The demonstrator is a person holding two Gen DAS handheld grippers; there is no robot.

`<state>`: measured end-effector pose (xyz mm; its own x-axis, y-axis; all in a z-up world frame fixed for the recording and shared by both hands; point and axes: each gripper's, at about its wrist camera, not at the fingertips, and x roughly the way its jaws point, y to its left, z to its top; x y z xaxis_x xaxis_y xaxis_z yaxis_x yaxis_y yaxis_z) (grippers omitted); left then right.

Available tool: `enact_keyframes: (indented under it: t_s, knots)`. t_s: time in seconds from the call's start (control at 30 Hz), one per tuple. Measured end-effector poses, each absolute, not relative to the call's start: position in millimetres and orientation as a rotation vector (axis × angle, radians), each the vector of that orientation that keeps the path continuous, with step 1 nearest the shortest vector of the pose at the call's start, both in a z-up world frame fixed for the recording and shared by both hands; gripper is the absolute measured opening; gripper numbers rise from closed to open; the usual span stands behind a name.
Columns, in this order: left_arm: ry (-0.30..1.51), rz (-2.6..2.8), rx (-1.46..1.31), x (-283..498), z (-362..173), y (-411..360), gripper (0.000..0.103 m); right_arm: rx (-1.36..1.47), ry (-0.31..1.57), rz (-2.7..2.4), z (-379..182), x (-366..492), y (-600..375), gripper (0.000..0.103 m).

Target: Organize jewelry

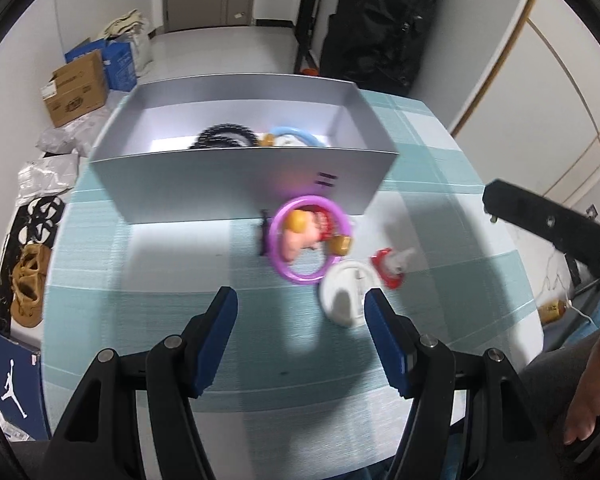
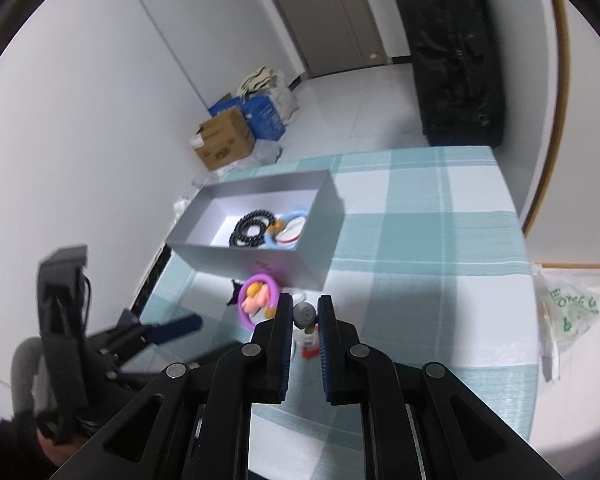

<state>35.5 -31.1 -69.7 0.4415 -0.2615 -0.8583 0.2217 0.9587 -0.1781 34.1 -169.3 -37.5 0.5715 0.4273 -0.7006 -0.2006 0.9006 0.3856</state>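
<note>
- Hovering above the desk (image 1: 148,264), left hand-held gripper (image 1: 300,300) has its blue-padded fingers (image 1: 220,332) spread wide, nothing between them.
- Right hand-held gripper (image 2: 305,312) fingers are narrowed to a small gap; a grey round knob (image 2: 304,314) sits between the tips, can't tell whether the pads touch it.
- Grey box (image 1: 236,176) stands open on the teal-and-white checked cloth of the desk; same box in right view (image 2: 256,256).
- Inside the box: black bead bracelet (image 2: 250,229) and light blue ring (image 2: 286,216), lying beside each other near the right end; a white-and-red piece (image 2: 291,231) lies against the blue ring.
- Left view shows only the tops of the black beads (image 1: 226,136) and blue ring (image 1: 296,134) over the near wall.
- Purple ring (image 1: 310,238) lies on the desk just in front of the box's near wall, outside it; blurred pink, orange and red charms sit across it.
- Small black item (image 1: 265,236) touches the purple ring's left side; too blurred to identify.
- White round disc (image 1: 348,294) lies right of the purple ring, just ahead of the left gripper's right finger.
- Red-and-white piece (image 1: 392,266) lies just beside the disc, on its right.
- Cardboard box (image 2: 224,142) and blue boxes (image 2: 266,118) on the floor past the desk.
- Plastic bag (image 2: 568,308) at the desk's right edge.
</note>
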Motion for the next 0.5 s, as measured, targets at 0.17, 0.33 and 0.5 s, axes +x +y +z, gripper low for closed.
enact_keyframes:
  t_s: [0.17,0.33,0.5]
  knots:
    - [1.083,-0.293,-0.029,37.2,-71.8,-39.6,0.061,0.316,0.892,0.362,-37.2,36.2,-187.1,0.011]
    - [1.104,-0.286,-0.009,39.4,-76.6,-50.9,0.061,0.344,0.898,0.351,-37.5,37.6,-196.3,0.011]
    - [1.092,-0.268,0.055,36.2,-78.8,-65.6,0.061,0.356,0.898,0.352,-36.5,38.6,-201.7,0.011]
